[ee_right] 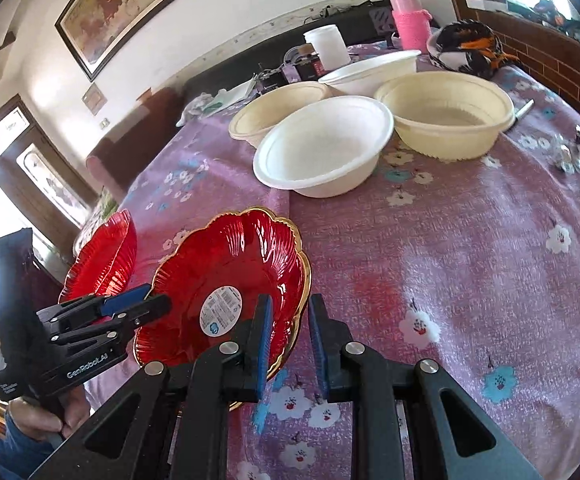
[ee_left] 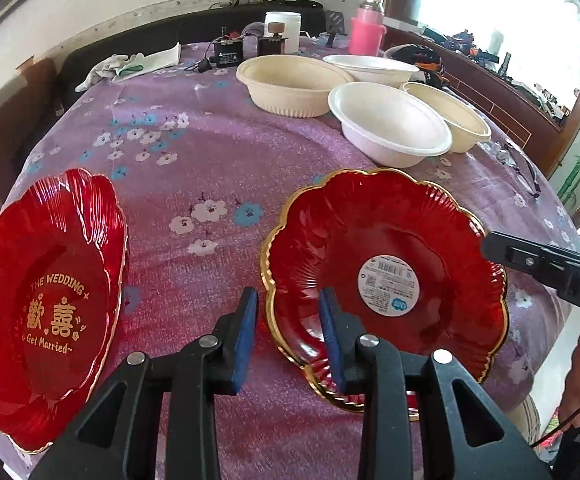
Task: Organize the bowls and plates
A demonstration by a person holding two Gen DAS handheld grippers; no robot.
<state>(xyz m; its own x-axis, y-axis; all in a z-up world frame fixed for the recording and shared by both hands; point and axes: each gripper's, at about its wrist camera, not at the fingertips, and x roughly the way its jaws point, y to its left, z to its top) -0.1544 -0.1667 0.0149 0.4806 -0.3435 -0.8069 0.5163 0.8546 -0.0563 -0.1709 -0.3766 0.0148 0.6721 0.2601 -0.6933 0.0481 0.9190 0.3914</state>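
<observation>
Two red scalloped glassy plates with gold rims: one (ee_left: 46, 308) with gold lettering, one (ee_left: 386, 284) with round white sticker. Four round disposable bowls: two cream ribbed ones (ee_left: 292, 84) (ee_left: 450, 120), two white smooth ones (ee_left: 390, 120) (ee_left: 370, 66). One pink bottle (ee_left: 366, 26) with clear cap. One white cylindrical tub (ee_left: 284, 30). One pair of white gloves (ee_left: 110, 68). Two black grippers with blue pads: left gripper (ee_left: 290, 336), right gripper (ee_right: 290, 344).
</observation>
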